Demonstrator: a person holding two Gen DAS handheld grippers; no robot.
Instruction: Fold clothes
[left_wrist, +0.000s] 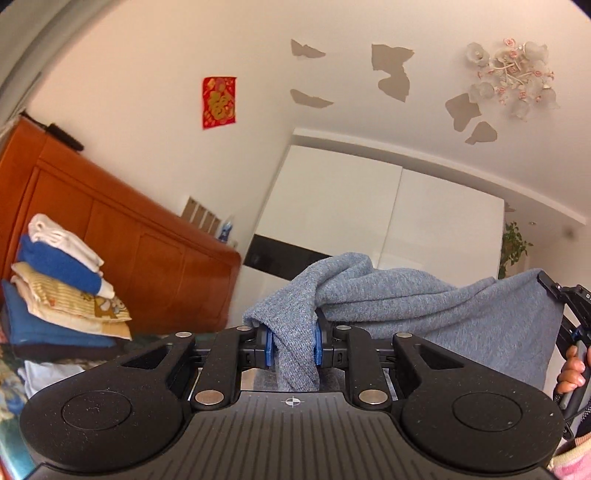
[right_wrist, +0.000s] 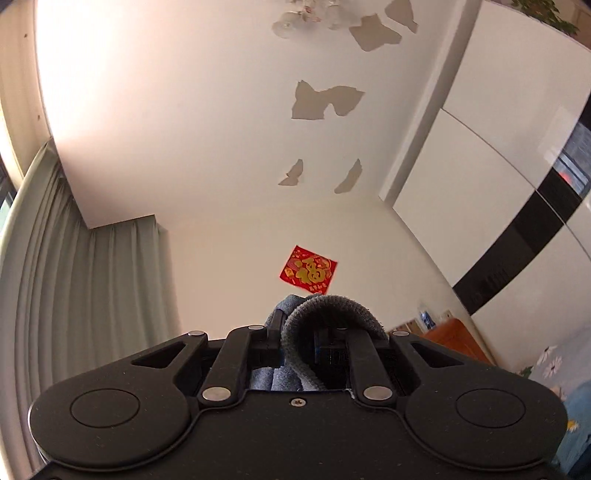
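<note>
A: What is the left gripper (left_wrist: 293, 345) doing?

B: Its two blue pads (left_wrist: 269, 347) are pinched narrow on a fold of the grey-blue sweater (left_wrist: 406, 295). The cloth bunches over the top of the fingers and a strip of it hangs down between them toward the gripper's body.

A: And the rest of the sweater?

B: It stretches away to the right of the left gripper, lifted in the air, as far as the right gripper (left_wrist: 569, 317) at the frame edge. A hand (left_wrist: 570, 373) wraps that gripper's handle.

A: Does the right gripper hold it too?

B: From its own camera, the right gripper (right_wrist: 297, 341) is closed down on a ribbed edge of the sweater (right_wrist: 332, 306), which loops over the right finger and drops down between the fingers.

A: Where do the grippers point?

B: Both aim upward, at a white ceiling with peeled patches (right_wrist: 325, 99). A red paper square (right_wrist: 308, 273) sits on the wall straight ahead of the right gripper.

A: Anything else nearby?

B: To the left of the left gripper, a pile of folded clothes (left_wrist: 62, 280) stands before a wooden headboard (left_wrist: 147, 240).
</note>
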